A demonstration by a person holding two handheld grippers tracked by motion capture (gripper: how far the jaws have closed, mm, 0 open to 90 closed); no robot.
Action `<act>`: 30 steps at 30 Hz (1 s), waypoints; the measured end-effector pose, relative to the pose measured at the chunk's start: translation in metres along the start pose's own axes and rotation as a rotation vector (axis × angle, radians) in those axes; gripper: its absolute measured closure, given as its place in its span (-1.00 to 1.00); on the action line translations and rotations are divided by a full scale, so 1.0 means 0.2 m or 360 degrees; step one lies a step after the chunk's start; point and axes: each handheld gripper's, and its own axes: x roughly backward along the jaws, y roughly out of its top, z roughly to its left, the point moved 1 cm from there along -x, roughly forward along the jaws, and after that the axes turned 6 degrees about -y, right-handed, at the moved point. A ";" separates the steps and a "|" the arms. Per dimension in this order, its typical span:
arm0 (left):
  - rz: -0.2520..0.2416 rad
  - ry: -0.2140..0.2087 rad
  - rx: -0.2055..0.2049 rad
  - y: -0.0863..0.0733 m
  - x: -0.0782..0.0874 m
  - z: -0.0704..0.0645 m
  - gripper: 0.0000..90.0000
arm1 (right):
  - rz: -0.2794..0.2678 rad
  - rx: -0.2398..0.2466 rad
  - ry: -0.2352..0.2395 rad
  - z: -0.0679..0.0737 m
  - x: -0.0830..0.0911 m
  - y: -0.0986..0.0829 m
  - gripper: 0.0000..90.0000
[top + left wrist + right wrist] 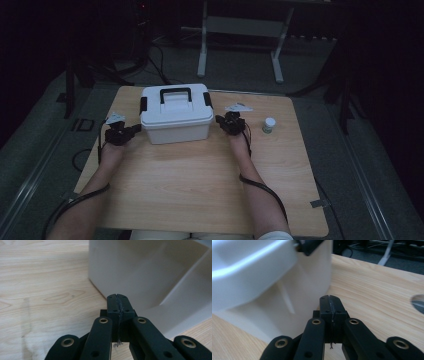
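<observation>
Jaws pressed flat together on both sides, nothing between them — in the left gripper view the left gripper [117, 298] has its tips shut and aimed at the lower side wall of the box [150, 272], just short of it, near the corner where the wall meets the counter [42, 290]. The right gripper [330, 300] is closed the same way, its tips close against the opposite wall of the box, under the overhanging lid rim, with a black latch [310, 245] showing above.

From the high view the two grippers flank the white box [175, 117], the left gripper [131, 130] at its left end and the right gripper [222, 121] at its right end, each just beside the wall; whether either one touches cannot be told. The box sits toward the far middle of the counter, lid down, black handle [175, 93] lying on top, and a latch on each end. A small white-capped bottle [269, 124] stands off to the right, apart from the right gripper.

My reading is that the step in hand is getting at the end latches — the closed tips look set to serve as pushers rather than pinchers. The next move probably calls for raising each tip to its latch and levering the tabs outward, evenly on both sides, so the box does not slide or tip on the smooth wood.
</observation>
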 end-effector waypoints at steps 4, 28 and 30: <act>-0.0010 -0.0051 -0.0010 0.01 -0.02 -0.02 0.98 | 0.0000 -0.0006 0.0027 0.04 -0.04 0.01 1.00; 0.0056 -0.0137 -0.0070 0.01 -0.02 -0.15 0.99 | -0.0020 -0.0055 0.0066 0.08 0.06 -0.08 1.00; 0.0079 -0.0155 -0.0096 0.00 -0.02 -0.19 0.99 | -0.0018 -0.0058 0.0062 0.07 0.10 -0.10 1.00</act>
